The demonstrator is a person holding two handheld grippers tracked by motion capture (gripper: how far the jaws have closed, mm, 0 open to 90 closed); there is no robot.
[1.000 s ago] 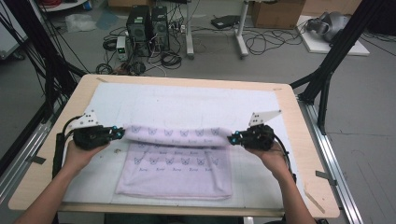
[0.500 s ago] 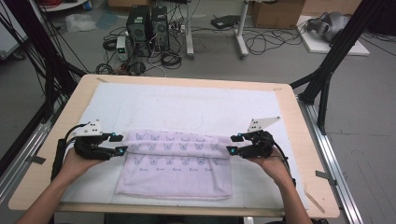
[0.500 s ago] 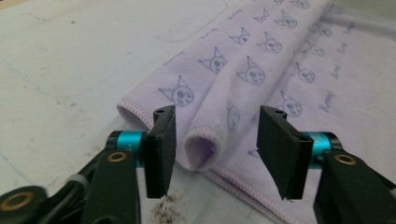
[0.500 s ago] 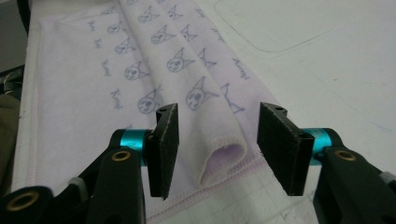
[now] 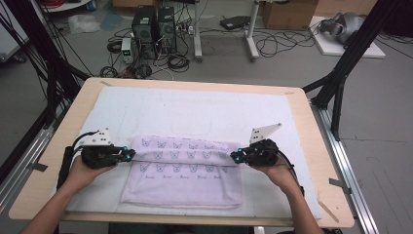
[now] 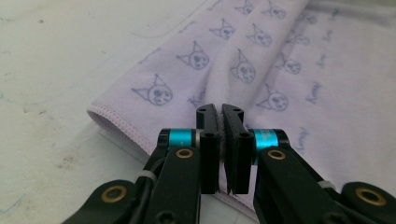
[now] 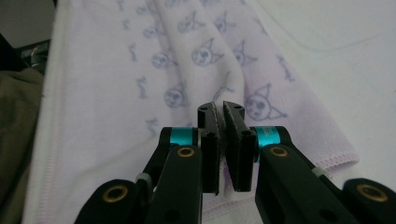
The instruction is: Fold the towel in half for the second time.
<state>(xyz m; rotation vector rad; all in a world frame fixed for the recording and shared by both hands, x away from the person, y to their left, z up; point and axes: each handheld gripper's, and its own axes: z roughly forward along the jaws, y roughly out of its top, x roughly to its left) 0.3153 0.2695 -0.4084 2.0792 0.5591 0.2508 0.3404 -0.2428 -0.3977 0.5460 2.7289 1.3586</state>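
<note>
Pinching a lilac towel [image 5: 182, 175] printed with cat faces and unreadable script, left gripper [image 6: 220, 113] and right gripper [image 7: 221, 111] jaws clamped.

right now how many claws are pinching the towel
2. The left claw is shut on the lavender towel at the left end of its raised fold; the right claw is shut on the right end of that fold.

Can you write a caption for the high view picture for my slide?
Two claws, left claw and right claw, pinch the side edges of a lilac towel on the table.
</note>
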